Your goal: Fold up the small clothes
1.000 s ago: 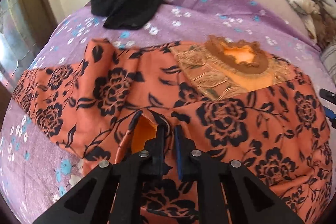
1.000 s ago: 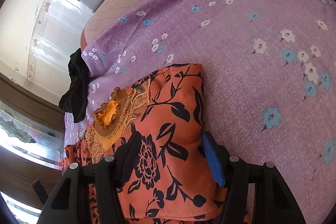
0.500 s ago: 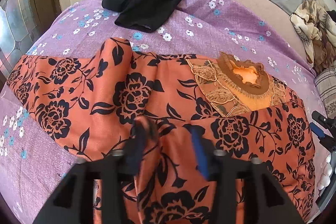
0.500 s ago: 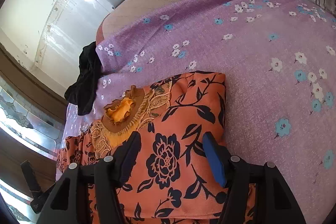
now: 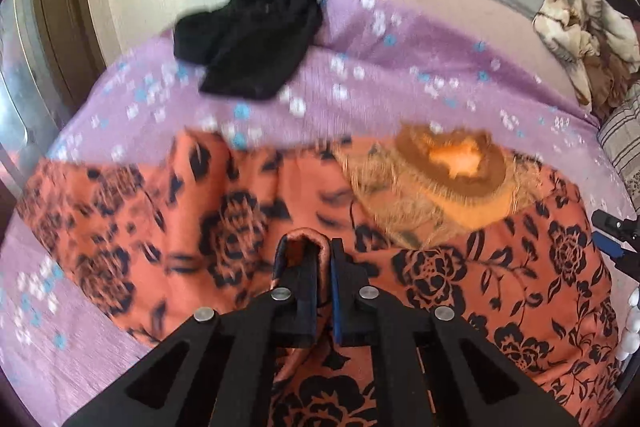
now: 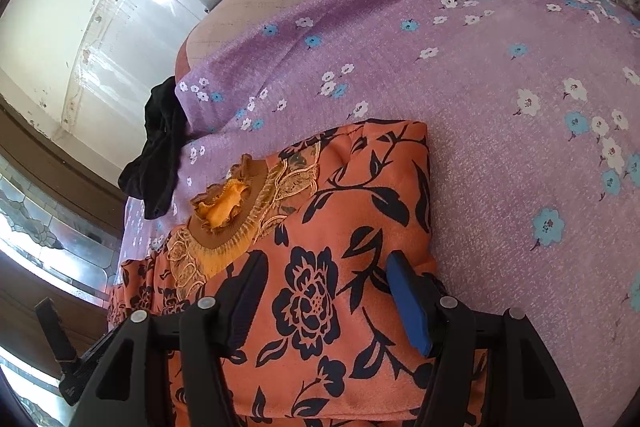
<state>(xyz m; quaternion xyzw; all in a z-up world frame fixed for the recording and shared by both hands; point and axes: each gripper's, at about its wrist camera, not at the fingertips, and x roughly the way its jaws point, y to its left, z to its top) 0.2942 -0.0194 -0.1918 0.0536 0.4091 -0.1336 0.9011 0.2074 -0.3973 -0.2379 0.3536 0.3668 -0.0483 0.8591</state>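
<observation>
On the left of the bed, the orange floral dress (image 5: pixel 224 227) lies spread across the purple flowered bedsheet (image 5: pixel 360 79), its sleeve reaching out toward the left edge. A black garment (image 5: pixel 256 39) sits crumpled well beyond it, near the far edge of the sheet. The left gripper (image 5: pixel 320 267) has its jaws nearly together, pinching a raised fold of the dress fabric between them; the left view is blurred, so the exact bite is hard to read.

Moving right, the embroidered brown and gold neckline (image 5: pixel 452 171) faces up, with a flap of the dress folded across just below it. The right gripper (image 6: pixel 324 295) hovers over that folded part with its jaws wide apart, holding nothing; the fabric shows between the fingers, but whether they touch it cannot be told.

The step in hand looks like carrying the left side over toward the middle. To do it well, the pinched fold should be lifted only enough to clear the cloth beneath, then drawn across in a straight line so the edge lands parallel with the fold on the right. The right gripper would best press down on the folded part, anchoring it. Thin, slippery fabric may slide or bunch if pulled fast.
</observation>
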